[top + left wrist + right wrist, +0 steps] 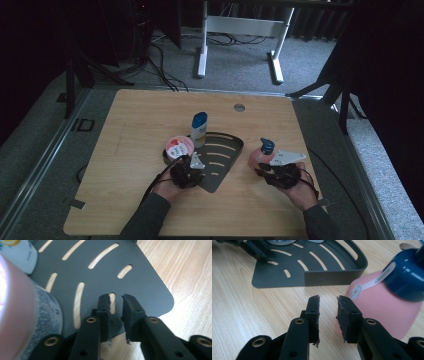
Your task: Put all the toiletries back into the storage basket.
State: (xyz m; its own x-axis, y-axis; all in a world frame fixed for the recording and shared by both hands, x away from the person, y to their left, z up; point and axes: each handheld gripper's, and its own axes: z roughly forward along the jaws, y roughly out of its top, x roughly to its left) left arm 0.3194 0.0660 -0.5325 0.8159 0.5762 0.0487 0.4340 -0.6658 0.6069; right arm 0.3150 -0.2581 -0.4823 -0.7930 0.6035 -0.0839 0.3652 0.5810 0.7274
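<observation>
A dark slotted corner tray [226,148] lies mid-table. In it stand a white bottle with a blue cap [199,129] and a pink-lidded round tub [179,147]. My left gripper [190,168] hovers at the tray's near corner [140,282], just right of the tub [22,315]. Its jaws [116,308] are a narrow gap apart, with nothing between them. A pink pump bottle with a blue top [262,154] stands on the wood to the tray's right. My right gripper [272,169] is beside it, open [328,312], and the bottle [384,310] is against the outside of its right finger [347,315].
The tray's raised rim [329,277] faces the right gripper, with bare wood [249,305] in front of it. The left gripper [252,248] shows at the tray's far corner. A round grommet hole [239,107] sits near the table's back edge, and a white desk frame [240,30] stands beyond.
</observation>
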